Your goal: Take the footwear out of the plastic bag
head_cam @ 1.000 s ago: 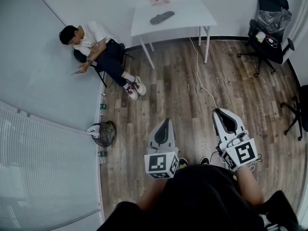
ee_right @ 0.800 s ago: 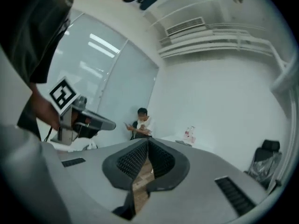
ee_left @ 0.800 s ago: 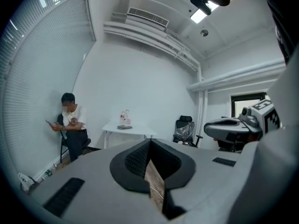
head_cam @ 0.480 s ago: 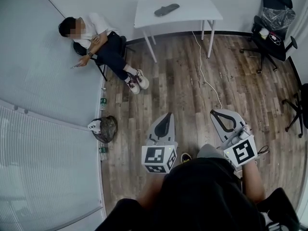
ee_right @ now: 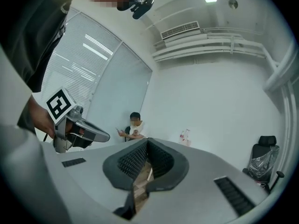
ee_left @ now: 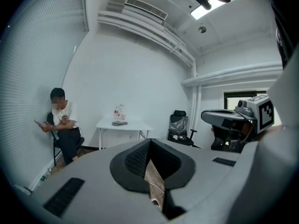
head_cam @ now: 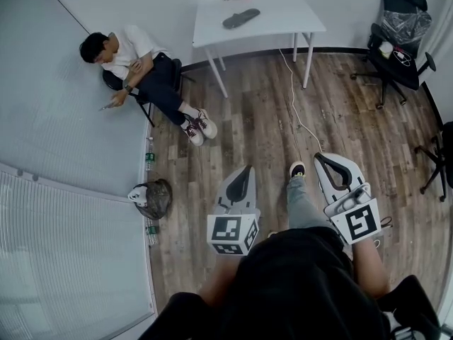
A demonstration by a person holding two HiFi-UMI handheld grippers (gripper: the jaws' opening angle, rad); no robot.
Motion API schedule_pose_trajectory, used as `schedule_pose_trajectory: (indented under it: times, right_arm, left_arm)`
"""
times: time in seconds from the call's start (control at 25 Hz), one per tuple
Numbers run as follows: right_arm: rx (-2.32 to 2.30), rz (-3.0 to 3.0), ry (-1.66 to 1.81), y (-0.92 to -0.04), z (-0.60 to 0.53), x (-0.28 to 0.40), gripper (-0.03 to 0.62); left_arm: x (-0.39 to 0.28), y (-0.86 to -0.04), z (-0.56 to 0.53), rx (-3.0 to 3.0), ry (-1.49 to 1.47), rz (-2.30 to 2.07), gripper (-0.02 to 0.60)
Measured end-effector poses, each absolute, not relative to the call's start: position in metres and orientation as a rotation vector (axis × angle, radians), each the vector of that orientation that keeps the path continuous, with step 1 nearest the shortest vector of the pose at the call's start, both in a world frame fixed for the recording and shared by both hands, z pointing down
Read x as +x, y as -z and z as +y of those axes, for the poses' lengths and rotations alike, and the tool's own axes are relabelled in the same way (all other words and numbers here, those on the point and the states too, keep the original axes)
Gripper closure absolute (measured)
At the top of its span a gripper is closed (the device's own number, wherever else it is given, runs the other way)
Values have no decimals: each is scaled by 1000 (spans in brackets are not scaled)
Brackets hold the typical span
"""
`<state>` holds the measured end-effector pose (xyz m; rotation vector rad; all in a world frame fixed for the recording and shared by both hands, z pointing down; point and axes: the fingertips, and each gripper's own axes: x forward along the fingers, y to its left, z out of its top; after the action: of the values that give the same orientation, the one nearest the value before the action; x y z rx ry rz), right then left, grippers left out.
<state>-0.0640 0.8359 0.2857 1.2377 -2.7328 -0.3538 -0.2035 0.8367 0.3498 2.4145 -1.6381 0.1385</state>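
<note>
Head view, listed left to right.

- Seated person (head_cam: 134,66): on a chair by the wall, apparently a bystander.
- Left claw (head_cam: 244,174): clenched, nothing in it, held level and pointing ahead.
- Slipper (head_cam: 241,18): dark, lying flat on the white surface (head_cam: 283,20), well apart from both claws. Whether it is wrapped is too small to tell.
- Right claw (head_cam: 322,161): clenched and empty, beside the wearer's forward shoe (head_cam: 297,169).
- Plastic bag (head_cam: 402,27): clear, resting on the office chair (head_cam: 393,69) at far right.

Both claws are probably closed simply for carrying, with nothing within reach.
</note>
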Motion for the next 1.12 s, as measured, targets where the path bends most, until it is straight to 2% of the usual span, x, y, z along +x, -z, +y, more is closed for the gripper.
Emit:
schedule_pose_trajectory:
  times: [0.84, 1.12]
  right_arm:
    - [1270, -2717, 294, -310, 525, -40, 576]
    - [1272, -2670, 180, -337, 431, -22, 576]
  left_arm:
    - [-196, -372, 544, 2336, -191, -1688, 558]
    - [-183, -386, 452, 2298, -278, -1634, 558]
